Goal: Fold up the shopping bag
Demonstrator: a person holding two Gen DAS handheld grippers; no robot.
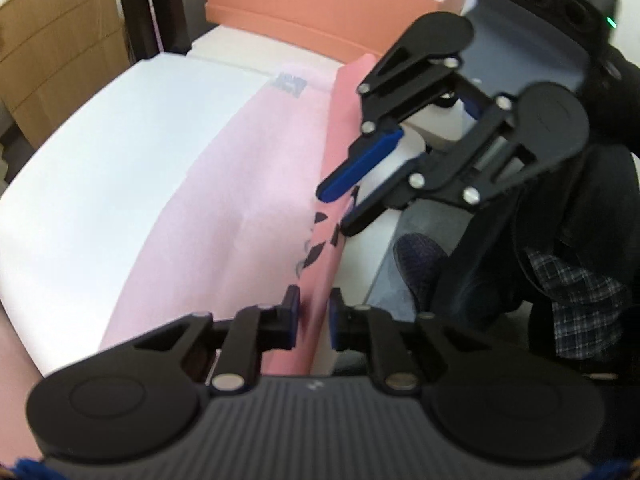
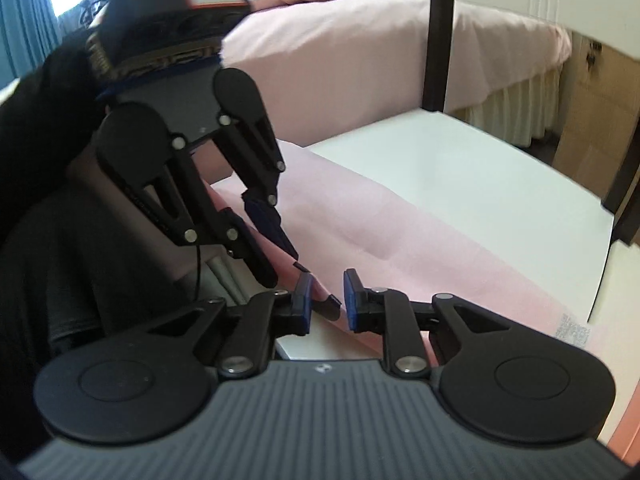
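I am keeping both the left gripper [image 1: 313, 312] and right gripper [image 2: 327, 300] slightly spread astride the pink shopping bag [image 1: 224, 208]'s raised fold, at six o'clock in each wrist view, pinching nothing firmly, so the thin fold is risking slipping free and flopping open on the white table [image 1: 120, 128].

One pink shopping bag [image 1: 224, 208], two grippers, one white table [image 1: 100, 160], one bed [image 2: 340, 60]

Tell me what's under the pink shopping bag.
The pink shopping bag lies flat on a white table, which shows bare beside it. Its near edge is raised, with both grippers there. Whatever lies beneath the flat part is covered.
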